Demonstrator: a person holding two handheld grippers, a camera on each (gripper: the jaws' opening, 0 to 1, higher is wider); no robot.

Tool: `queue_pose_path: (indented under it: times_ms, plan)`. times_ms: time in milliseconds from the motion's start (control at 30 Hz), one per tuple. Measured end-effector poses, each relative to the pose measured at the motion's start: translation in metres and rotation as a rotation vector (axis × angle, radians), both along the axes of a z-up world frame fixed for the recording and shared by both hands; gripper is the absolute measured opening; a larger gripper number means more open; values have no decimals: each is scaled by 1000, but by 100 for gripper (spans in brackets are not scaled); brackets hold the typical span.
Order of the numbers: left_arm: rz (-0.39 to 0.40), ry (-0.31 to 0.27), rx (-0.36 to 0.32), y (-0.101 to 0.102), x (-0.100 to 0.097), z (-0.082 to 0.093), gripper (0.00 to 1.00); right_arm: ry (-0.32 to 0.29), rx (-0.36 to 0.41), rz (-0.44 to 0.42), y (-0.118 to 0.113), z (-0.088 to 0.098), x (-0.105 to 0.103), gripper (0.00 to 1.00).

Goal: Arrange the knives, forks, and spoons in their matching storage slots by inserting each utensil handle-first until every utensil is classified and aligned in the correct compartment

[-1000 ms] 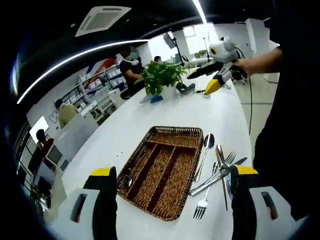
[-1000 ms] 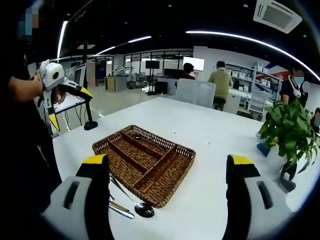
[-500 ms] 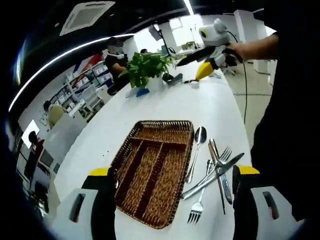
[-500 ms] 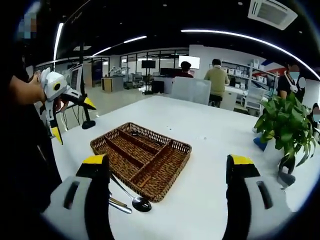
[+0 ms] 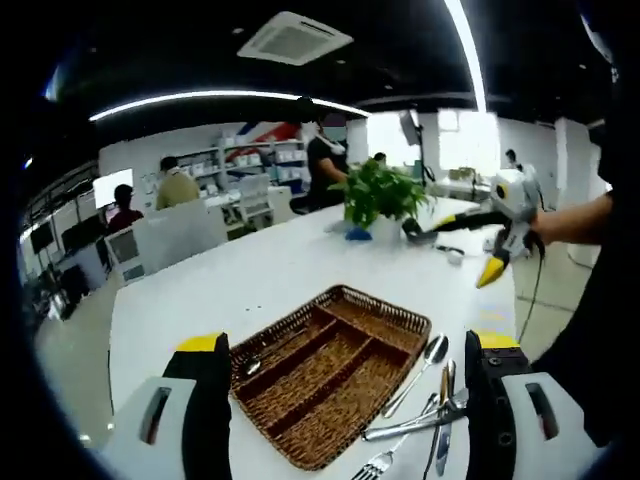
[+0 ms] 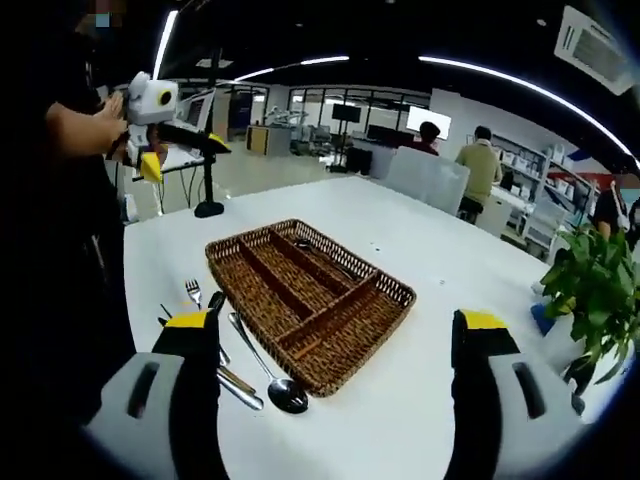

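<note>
The wicker tray (image 5: 330,375) sits at lower centre of your left gripper view on the white table (image 5: 240,290), with spoons, knives and forks (image 5: 425,410) heaped just right of it. Your left gripper (image 5: 345,400) and right gripper (image 6: 335,385) both hold their jaws spread wide, gripping nothing.

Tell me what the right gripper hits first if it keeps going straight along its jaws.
Most likely the wicker tray, at its near corner, which lies dead ahead between the open jaws of the right gripper on the white table. The spoon sits just left of that line. Depth is uncertain, so height above the table is unclear.
</note>
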State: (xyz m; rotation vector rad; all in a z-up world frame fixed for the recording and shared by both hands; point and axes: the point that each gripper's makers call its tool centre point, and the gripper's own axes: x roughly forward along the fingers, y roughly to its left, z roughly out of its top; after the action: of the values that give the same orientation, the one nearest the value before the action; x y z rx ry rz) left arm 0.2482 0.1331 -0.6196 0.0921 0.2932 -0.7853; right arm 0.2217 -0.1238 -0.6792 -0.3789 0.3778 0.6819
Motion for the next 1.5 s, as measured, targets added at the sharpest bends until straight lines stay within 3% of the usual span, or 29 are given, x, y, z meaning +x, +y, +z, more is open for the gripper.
queue_pose_path:
  times_ms: [67,267,400,533,633,767,1200,1367,1500]
  plan:
    - [43,-13,15,17,1,2,100,7,9,8,2,0,1,99]
    - [49,-23,207,51,-11,-12,100,42,-17,64,8,-10,1,89]
    - [67,-2,195,61,-13,-12,100,84,-57,148,16,-21,-4,80]
    - [114,23,203,81,-12,-19,100,103,-87,202,25,-26,-4,78]
    - [121,26,209,87,-15,-23,100,167,-126,283,32,-39,-12,65]
    - [126,29,196,88,-17,-24,100,207,-135,304,38,-54,-12,66]
    - [135,16,193,91,-20,-22,100,262,-231,436,56,-119,-26,45]
    - [150,14,189,98,-21,-20,100,284,-227,452,58,-140,-28,40]
    - [158,1,196,102,-22,-20,100,286,-230,464,61,-150,-27,29]
